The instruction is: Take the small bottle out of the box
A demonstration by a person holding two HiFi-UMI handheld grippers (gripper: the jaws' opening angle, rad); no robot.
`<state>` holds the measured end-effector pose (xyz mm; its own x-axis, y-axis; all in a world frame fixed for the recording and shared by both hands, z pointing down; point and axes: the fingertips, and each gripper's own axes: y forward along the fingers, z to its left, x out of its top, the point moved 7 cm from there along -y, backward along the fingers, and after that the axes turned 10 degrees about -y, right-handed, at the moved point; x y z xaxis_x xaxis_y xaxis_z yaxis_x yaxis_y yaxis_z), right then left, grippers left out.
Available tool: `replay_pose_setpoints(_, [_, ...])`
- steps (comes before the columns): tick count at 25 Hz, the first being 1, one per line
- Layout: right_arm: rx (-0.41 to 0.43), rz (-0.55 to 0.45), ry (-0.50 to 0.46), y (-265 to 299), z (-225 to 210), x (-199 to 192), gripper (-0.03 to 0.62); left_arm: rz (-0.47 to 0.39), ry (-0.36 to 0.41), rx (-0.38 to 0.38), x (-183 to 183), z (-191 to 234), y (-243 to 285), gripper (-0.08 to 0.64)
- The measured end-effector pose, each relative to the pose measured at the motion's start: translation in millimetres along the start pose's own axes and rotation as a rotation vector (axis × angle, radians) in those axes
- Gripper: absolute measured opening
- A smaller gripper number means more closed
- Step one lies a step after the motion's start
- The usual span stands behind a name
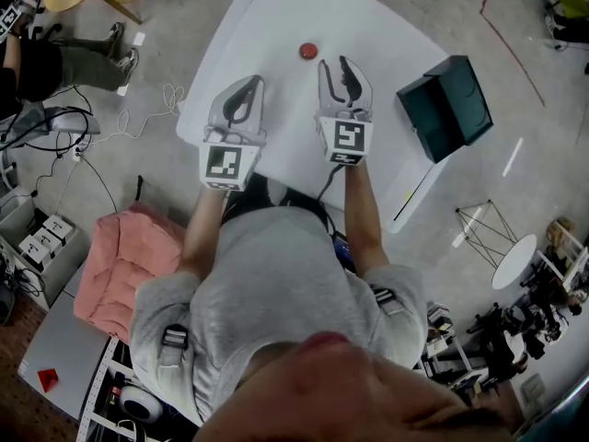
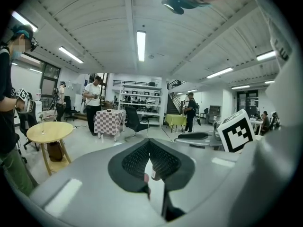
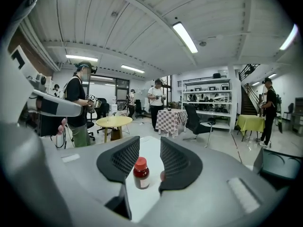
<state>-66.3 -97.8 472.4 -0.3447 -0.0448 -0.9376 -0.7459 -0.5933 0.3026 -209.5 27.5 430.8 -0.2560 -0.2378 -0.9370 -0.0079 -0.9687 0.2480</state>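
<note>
The small brown bottle [image 1: 308,52] with a red cap stands upright on the white table [image 1: 276,26], well left of the dark teal box [image 1: 446,106]. My right gripper [image 1: 333,64] is open just short of the bottle and slightly to its right. In the right gripper view the bottle [image 3: 141,173] shows in the gap of the right gripper [image 3: 149,143], and neither pad touches it. My left gripper [image 1: 252,83] hovers over the table nearer me, shut and holding nothing. In the left gripper view the left gripper [image 2: 149,142] has its tips together, with the bottle [image 2: 154,174] beyond.
The box [image 3: 279,167] sits at the table's right edge. On the floor to the left lie cables [image 1: 138,109] and a pink cushion [image 1: 120,261]. A round wooden table [image 3: 113,122] and several standing people are farther off in the room.
</note>
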Motion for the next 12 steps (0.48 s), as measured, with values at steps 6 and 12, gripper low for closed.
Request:
replay_pose_setpoints(6, [-0.081, -0.03, 0.011, -31, -10, 15, 0.135, -0.031, 0.039, -0.063, 20, -17, -5, 0.012])
replay_pose_setpoints(12, [-0.172, -0.047, 0.028, -62, -17, 20, 0.12, -0.051, 0.067, -0.14, 32, -35, -7, 0.012])
